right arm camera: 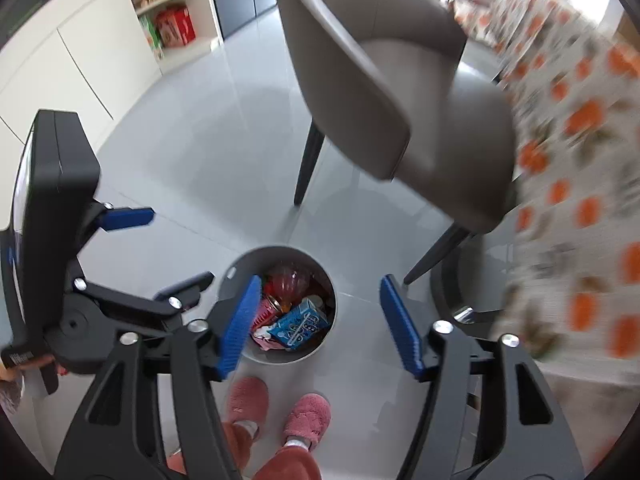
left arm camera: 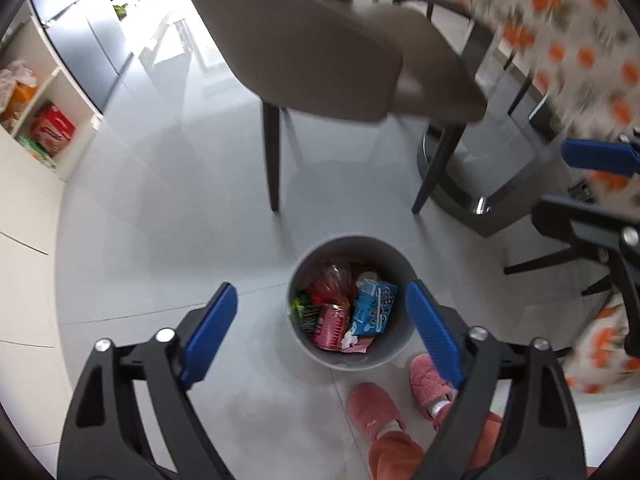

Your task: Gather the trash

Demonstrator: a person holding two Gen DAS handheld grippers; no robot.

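A grey round trash bin (left arm camera: 394,354) stands on the floor below both grippers; it also shows in the right wrist view (right arm camera: 240,268). Inside lie a blue carton (left arm camera: 374,308) (right arm camera: 298,326), a pink can (left arm camera: 330,326), a clear plastic bottle (left arm camera: 334,280) (right arm camera: 290,280) and crumpled wrappers. My left gripper (left arm camera: 322,312) is open and empty, held high over the bin. My right gripper (right arm camera: 320,316) is open and empty, also above the bin. The right gripper shows at the right edge of the left wrist view (left arm camera: 600,184); the left one shows at the left of the right wrist view (right arm camera: 128,216).
A brown chair (left arm camera: 328,44) (right arm camera: 384,80) stands behind the bin. A table with an orange-flowered cloth (left arm camera: 560,32) (right arm camera: 580,140) is on the right. White shelves with boxes (left arm camera: 44,120) (right arm camera: 168,20) stand at the left. The person's pink slippers (left arm camera: 372,404) (right arm camera: 276,408) are by the bin.
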